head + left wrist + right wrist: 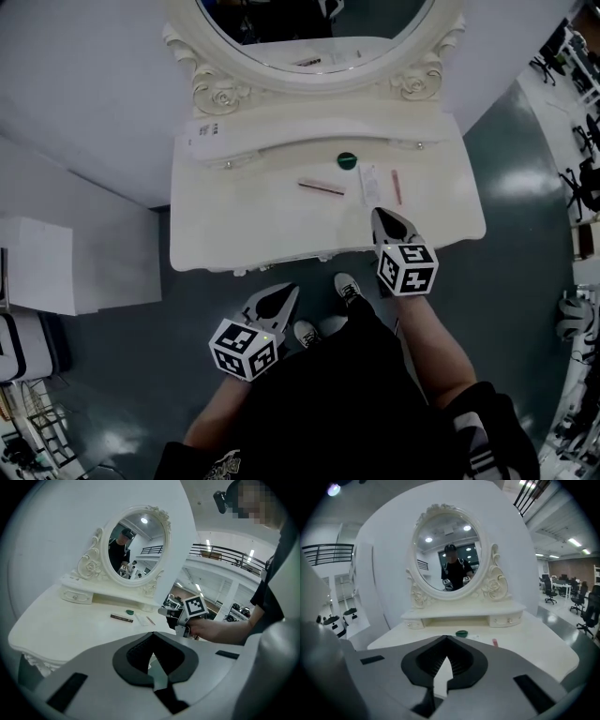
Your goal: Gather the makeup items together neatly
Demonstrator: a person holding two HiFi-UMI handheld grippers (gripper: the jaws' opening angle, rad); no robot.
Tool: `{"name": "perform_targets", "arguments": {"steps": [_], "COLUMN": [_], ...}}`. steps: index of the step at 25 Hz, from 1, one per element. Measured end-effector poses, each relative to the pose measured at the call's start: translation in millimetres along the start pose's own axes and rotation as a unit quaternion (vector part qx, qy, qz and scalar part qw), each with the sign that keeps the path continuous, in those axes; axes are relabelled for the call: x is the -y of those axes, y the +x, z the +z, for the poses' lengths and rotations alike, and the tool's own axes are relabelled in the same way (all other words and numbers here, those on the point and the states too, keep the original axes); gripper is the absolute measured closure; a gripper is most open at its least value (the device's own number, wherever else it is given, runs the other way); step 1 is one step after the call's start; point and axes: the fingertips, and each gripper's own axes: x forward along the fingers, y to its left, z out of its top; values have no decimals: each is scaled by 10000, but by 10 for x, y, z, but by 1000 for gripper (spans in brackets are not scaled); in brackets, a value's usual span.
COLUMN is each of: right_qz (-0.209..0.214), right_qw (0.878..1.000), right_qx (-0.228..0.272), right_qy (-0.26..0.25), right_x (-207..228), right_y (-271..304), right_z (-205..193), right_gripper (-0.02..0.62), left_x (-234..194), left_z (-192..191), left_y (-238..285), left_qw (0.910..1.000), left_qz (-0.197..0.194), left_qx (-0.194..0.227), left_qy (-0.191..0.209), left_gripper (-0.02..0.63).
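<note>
Vanity top (244,220): white tube (369,185), pink stick (397,186) just beyond right gripper (380,216); jaws closed, seemingly empty.

Tabletop (234,216) left half bare; mirror (309,23) blocks rear; makeup items (369,185) crowd right.

The cream desk (234,225) bore a raised back shelf (309,127) with an oval mirror (314,28) on it. Four small things lay right of the middle of its top. A round green compact (347,160) lay nearest the shelf. Nearer the front were a dark slim stick (321,187), a flat white tube (370,186) and a pink stick (397,186), none touching.
</note>
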Motion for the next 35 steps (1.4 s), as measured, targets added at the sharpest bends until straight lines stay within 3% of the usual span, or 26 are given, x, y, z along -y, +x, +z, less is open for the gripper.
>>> {"name": "perform_targets", "arguments": {"steps": [7,15,25,35], "right_qz": [815,1554,1744,1801], "right_qw": [9959,9866,9839,9828], "right_qx": [303,348,217,230], "right_qy": [-262,-344,-322,-326], "right_x": [-760,-1503,-1854,-1793], "right_y": [-587,-1222,-1579,-1541], "right_z": [150,-55,-413,-404], "right_gripper": [566,566,566,567], "left_x": [196,407,558,597], "left_z": [-14,-58,-285,-299], "left_y": [-68,-280,-480,-454], "left_qw": [9997,9987,9985,9987], "left_qz": [-175,-334,-435,-377], "left_qx": [154,297,207,177], "left_qy": [81,226,260,307], "left_gripper": [598,598,598,598]}}
